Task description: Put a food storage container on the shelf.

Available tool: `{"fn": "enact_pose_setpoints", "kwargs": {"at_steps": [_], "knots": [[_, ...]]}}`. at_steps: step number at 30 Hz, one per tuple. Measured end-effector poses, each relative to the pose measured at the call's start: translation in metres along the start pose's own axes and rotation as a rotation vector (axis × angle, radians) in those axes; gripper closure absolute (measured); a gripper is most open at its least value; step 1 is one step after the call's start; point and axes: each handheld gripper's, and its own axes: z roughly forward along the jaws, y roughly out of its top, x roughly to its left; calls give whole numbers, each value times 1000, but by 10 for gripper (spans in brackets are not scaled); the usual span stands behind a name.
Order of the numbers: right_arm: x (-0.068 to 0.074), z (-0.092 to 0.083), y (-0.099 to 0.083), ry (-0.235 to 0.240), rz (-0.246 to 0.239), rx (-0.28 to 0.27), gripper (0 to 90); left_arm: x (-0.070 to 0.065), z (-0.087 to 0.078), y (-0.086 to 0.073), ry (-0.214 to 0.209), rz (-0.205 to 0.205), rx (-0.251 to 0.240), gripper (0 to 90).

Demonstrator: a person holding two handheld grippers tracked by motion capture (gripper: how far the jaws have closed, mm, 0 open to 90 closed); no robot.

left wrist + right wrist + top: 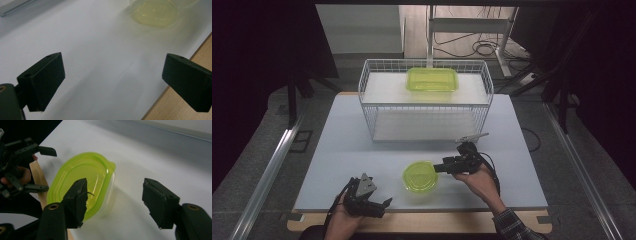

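White tabletop [362,150] carries a wire basket [425,102] at the back, with a green tub [432,79] on its upper shelf. Nearer the person sits a small clear box with a green lid [420,176], close to the front edge. The right gripper [438,167] lies level just right of the box, jaws spread partway with nothing pinched; in the right gripper view one pad [77,197] overlaps the lid's rim while the other stands clear on bare table. The left gripper [382,204] rests at the front edge, jaws spread wide and empty.

Likely trouble: the right jaws are off-centre, so closing from here may catch only the lid's lip, tip the light box, or pop the lid loose. A sideways nudge could also slide it toward the front edge, since nothing braces it on the far side.
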Motion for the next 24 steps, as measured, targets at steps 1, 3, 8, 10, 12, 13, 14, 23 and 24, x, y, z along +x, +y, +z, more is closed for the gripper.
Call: {"fn": "enact_pose_setpoints", "kwargs": {"at_steps": [1, 3, 8, 10, 12, 13, 14, 23, 24], "knots": [[0, 0, 0, 0, 0, 0, 397, 0, 0, 0, 1, 1, 1, 43], [-2, 3, 2, 11, 10, 7, 411, 0, 0, 0, 0, 1, 0, 44], [-7, 11, 5, 38, 39, 30, 464, 0, 0, 0, -1, 1, 1, 45], [-8, 12, 6, 42, 45, 36, 471, 0, 0, 0, -1, 1, 2, 45], [-9, 16, 5, 65, 66, 49, 496, 0, 0, 0, 0, 4, 4, 45], [-9, 17, 5, 74, 73, 55, 505, 0, 0, 0, -1, 4, 3, 45], [-9, 19, 4, 77, 75, 61, 518, 0, 0, 0, -2, 4, 4, 45], [-14, 27, 5, 141, 146, 103, 745, -1, 0, 0, -1, 10, 5, 47], [-14, 27, 5, 151, 158, 104, 757, 0, 0, 0, 0, 14, 8, 47]]}}
